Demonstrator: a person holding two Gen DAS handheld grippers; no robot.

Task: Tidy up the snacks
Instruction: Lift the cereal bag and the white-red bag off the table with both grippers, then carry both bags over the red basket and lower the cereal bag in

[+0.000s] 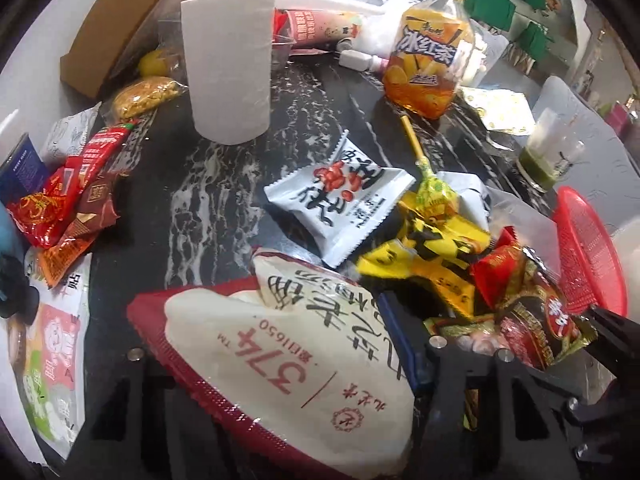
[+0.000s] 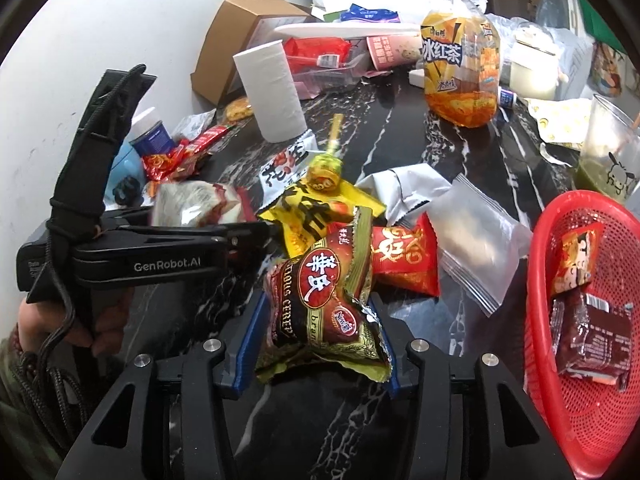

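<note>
In the left wrist view, the left gripper has its jaws pinching a white and red snack bag low over the black marbled counter. Open counter runs from that bag up to the paper roll, which stands near the counter's far left edge beside a cardboard box. Along the left edge lies a heap of red wrappers. To the right of the bag a white packet and a green lollipop lie against yellow packets. An iced tea bottle stands toward the far side. The red basket sits at the right edge.

In the right wrist view, the right gripper has its jaws closed around a crumpled red and gold snack pouch, held above the counter. Just beyond it lie a red packet and a clear plastic bag. The basket, at the near right edge, holds two wrapped snacks, and a strip of bare counter separates it from the pouch. The other gripper reaches in from the left with its bag, its tips just beside the pouch. A broad free lane of counter runs between the roll and the bottle.
</note>
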